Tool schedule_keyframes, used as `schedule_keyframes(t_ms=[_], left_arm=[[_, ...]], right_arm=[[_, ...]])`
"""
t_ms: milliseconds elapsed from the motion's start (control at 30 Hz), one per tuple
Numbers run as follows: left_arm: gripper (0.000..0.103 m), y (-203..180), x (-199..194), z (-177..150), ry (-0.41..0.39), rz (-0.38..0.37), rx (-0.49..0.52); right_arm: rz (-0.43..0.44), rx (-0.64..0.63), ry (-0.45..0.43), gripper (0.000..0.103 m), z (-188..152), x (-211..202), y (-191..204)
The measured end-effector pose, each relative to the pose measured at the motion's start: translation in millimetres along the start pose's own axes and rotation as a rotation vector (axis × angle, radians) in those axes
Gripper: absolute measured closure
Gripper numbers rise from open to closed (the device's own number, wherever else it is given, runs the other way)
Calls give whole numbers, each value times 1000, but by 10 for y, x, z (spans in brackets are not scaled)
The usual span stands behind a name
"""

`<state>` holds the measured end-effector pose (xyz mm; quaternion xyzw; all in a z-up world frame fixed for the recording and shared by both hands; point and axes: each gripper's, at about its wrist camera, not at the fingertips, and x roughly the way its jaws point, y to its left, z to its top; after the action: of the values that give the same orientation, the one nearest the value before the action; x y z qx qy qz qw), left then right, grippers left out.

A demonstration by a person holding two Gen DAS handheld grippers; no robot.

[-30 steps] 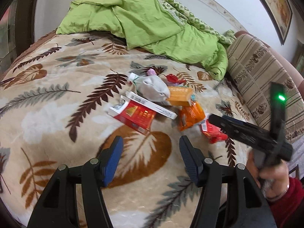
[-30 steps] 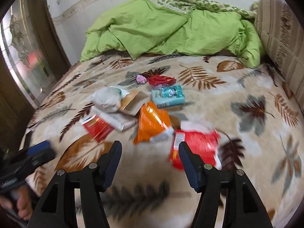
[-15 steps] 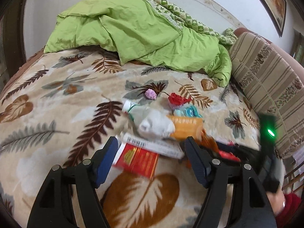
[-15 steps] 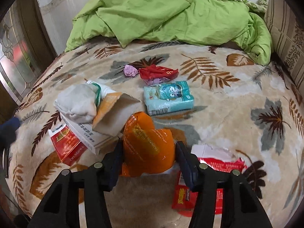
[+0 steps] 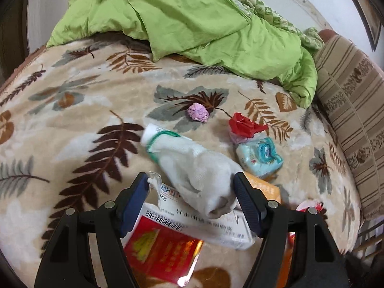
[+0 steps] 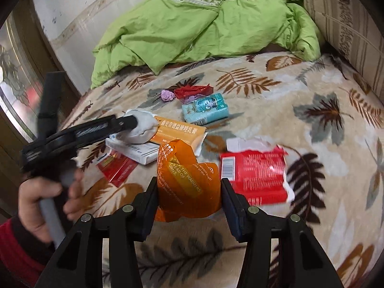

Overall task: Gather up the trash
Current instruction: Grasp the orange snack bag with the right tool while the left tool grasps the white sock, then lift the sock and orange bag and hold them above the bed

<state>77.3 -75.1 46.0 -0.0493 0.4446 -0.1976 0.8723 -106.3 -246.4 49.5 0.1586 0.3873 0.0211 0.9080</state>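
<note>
Both tongs have moved forward into the trash pile since 1 second ago. Now the right tongs have their 2 fingers against the sides of the orange wrapper, pinching it at the near edge of the pile on the bed. At 3 o'clock of this wrapper lies the torn red packet, flat on the leaf-pattern blanket. At 12 o'clock is the orange box, partly on top of the white box.

In the left wrist view, the left tongs are spread, with the toe end of the white sock between the fingers; the right finger touches the sock, the left finger is apart from it. The sock lies over the white box, and the red carton is at 6 o'clock of it. At 2 o'clock of the sock are the blue tissue pack and the crumpled red wrapper; the pink paper ball is at 12 o'clock. A green quilt is heaped at the far end of the bed.
</note>
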Motion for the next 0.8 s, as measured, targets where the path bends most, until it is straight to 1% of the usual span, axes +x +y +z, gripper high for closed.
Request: schedule_keyframes(t_ms=[100, 133, 167, 200, 233, 267, 300, 367, 433, 500, 700, 733, 800], left_arm=[[31, -102, 104, -11, 18, 33, 20], [31, -146, 129, -28, 20, 33, 28], [34, -174, 147, -41, 22, 34, 34], [40, -216, 162, -64, 14, 44, 47], [58, -244, 178, -79, 13, 48, 61], [61, -252, 192, -83, 18, 48, 70], [64, -261, 178, -103, 3, 55, 80], [71, -252, 135, -125, -9, 43, 86], [73, -218, 49, -154, -24, 21, 71], [73, -210, -60, -187, -43, 7, 70], [73, -268, -580, -416, -133, -43, 97], [73, -282, -673, -454, -152, -50, 115], [73, -288, -823, -501, -178, -51, 121]], right_arm=[[4, 18, -10, 50, -65, -22, 3], [8, 27, -13, 50, -79, -25, -2], [10, 35, -16, 50, -86, -35, -8], [10, 41, -21, 50, -92, -42, -13], [9, 47, -24, 50, -100, -48, -23], [9, 53, -28, 50, -105, -56, -35], [9, 57, -29, 50, -108, -59, -41], [7, 71, -36, 50, -118, -72, -65], [6, 75, -44, 50, -127, -89, -72], [1, 70, -63, 50, -133, -128, -53], [-16, 13, -128, 50, -171, -269, 88], [-18, 4, -138, 50, -181, -296, 112], [-22, -12, -162, 50, -209, -359, 160]])
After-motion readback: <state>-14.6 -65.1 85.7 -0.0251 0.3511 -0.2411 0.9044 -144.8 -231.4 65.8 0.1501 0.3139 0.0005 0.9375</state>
